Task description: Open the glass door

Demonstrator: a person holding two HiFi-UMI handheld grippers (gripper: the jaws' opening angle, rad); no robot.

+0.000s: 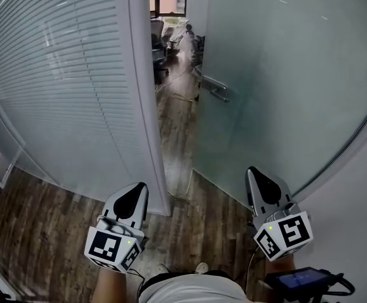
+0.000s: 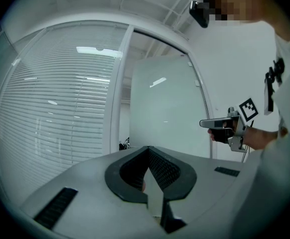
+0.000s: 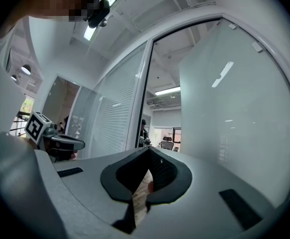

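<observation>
- A glass partition (image 1: 64,74) with shut slatted blinds behind it fills the left side and meets the wooden floor (image 1: 38,232) at its base.
- The left gripper (image 1: 139,189) is held above the floor just before the foot of the white door frame post (image 1: 142,93). Its jaws are closed tip to tip with nothing between them, and they point level towards the opening.
- Between the post and the door's free edge there is a narrow gap. Through it the floor runs on into a room with office chairs (image 1: 160,46).
- A metal handle (image 1: 214,87) sits on the door's free edge, beside the gap. Neither gripper is on it.
- The glass door (image 1: 284,74), frosted and pale, stands ajar to the right of the gap, swung away from the person. Its bottom edge runs slantwise across the floor.
- The right gripper (image 1: 254,172) is held low before the door's bottom edge. Its jaws are pressed together and empty, and the right gripper view shows the door pane off to their right, apart from them.
- A dark handheld device (image 1: 303,278) shows at the bottom right corner.
</observation>
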